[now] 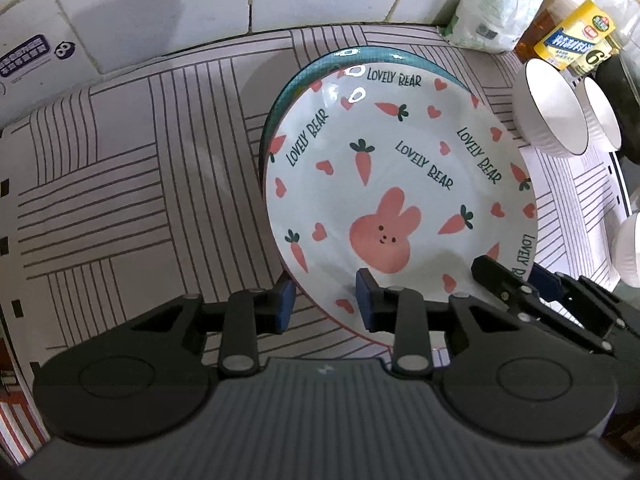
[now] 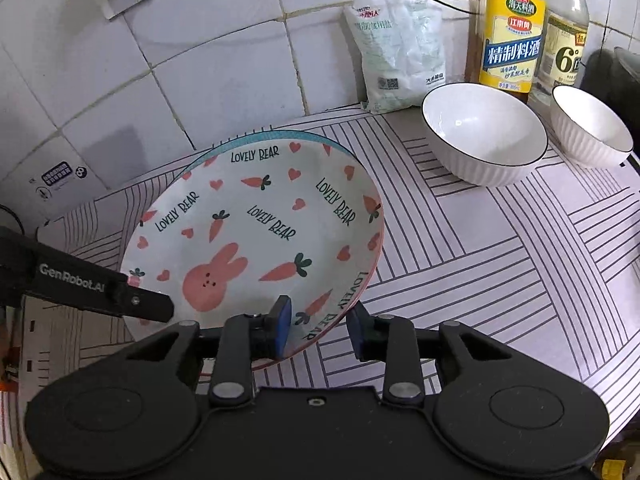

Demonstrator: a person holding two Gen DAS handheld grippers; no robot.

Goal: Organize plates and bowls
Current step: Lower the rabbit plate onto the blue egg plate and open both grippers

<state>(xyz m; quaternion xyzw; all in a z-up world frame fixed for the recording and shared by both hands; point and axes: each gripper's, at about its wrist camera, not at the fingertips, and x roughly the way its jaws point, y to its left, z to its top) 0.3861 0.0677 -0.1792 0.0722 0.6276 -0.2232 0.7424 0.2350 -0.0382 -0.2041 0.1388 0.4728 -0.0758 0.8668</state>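
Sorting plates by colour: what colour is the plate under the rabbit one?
Teal, clearest in left wrist view.

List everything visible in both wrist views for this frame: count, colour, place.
bunny plate: one, white with pink carrots, tilted on the teal plate.
teal plate: one, under it; mostly hidden.
bowls: at least two, white, ribbed, right of the plates.
bottles: two, against the wall.
white bag: one, beside the bottles.
mat: one, striped, on the counter.
left tool: straddles the bunny plate's near rim.
right tool: straddles the rim too, pads apart from it.
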